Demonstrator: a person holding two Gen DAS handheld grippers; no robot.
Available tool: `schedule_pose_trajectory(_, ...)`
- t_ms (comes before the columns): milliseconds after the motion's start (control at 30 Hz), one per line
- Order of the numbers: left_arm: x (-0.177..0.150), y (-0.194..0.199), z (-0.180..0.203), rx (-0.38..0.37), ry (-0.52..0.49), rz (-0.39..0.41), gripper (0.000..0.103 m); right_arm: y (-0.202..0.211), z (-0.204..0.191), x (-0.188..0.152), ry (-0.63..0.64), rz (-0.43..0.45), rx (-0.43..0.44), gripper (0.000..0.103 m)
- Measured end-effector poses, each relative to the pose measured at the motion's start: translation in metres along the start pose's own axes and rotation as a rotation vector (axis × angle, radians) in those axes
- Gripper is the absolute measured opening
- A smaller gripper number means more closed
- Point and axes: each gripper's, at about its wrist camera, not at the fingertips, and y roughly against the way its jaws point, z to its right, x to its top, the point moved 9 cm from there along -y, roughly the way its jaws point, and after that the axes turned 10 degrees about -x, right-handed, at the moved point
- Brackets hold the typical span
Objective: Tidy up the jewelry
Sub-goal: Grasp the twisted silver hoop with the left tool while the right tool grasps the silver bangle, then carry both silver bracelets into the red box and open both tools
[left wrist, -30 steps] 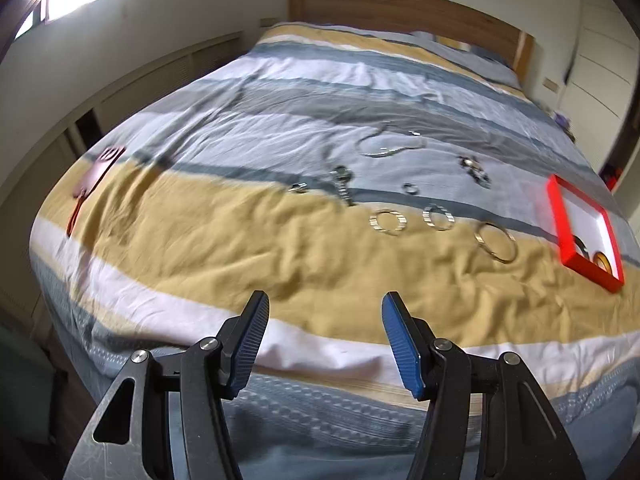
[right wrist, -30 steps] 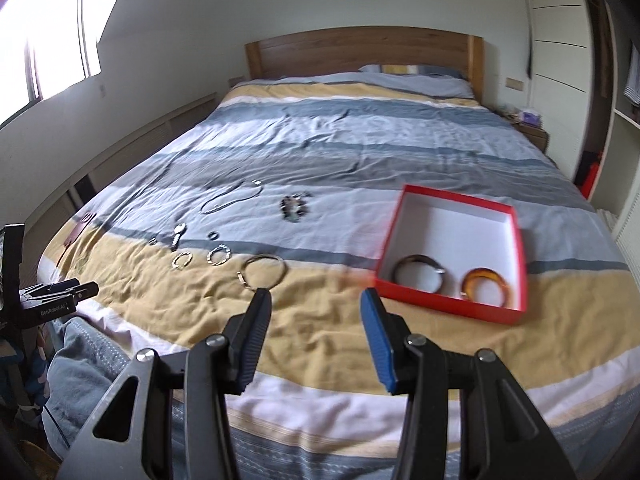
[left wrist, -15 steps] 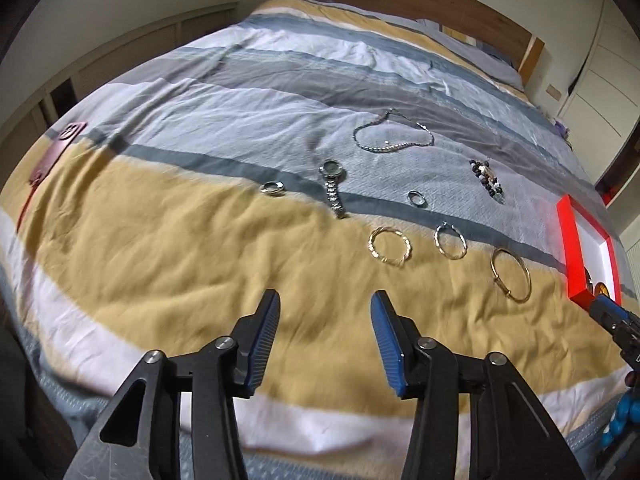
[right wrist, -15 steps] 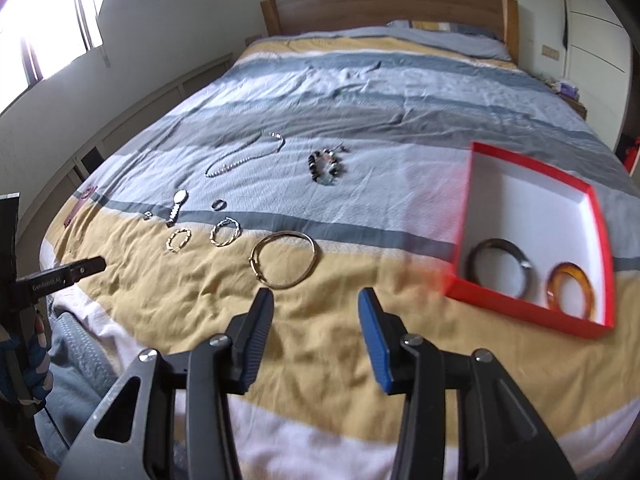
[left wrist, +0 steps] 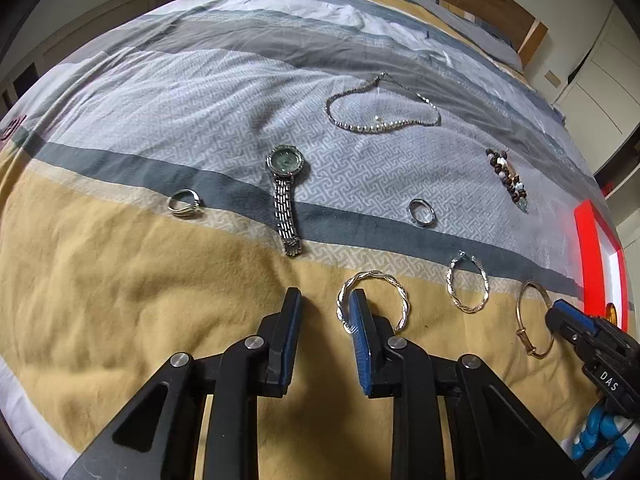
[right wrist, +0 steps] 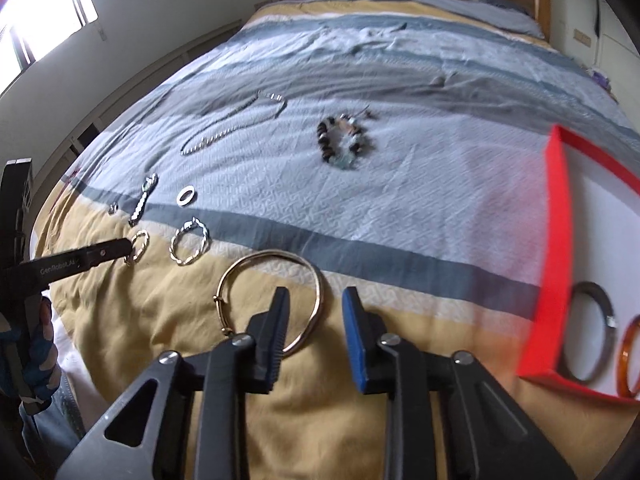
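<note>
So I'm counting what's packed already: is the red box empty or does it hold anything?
Not empty. The red box holds two bangles on its white floor: a dark one and an amber one. The rest of the jewelry lies on the bedspread.

1. The left gripper (left wrist: pixel 325 304) tilts steeply downward, its jaws just narrowed to a small gap, with nothing pinched.
2. The right gripper (right wrist: pixel 316 300) slants down likewise, jaws just drawn closer, pads apart.
</note>
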Motion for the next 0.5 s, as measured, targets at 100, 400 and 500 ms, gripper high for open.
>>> schedule_pose_trajectory(100, -0.001, -0.007, 0.000, -0.003, 0.001, -0.002, 0.023, -0.011, -0.003, -0.004, 0.000, -0.007, 0.007, 0.022)
schedule_pose_trajectory(400, -0.002, -0.020, 0.005, 0.016, -0.052, 0.004, 0.017, -0.024, -0.003, -0.003, -0.009, 0.023, 0.029, 0.022)
schedule_pose_trajectory(500, -0.002, -0.020, 0.008, 0.005, -0.056, 0.013, 0.008, -0.024, -0.003, -0.002, -0.010, 0.036, 0.022, 0.016)
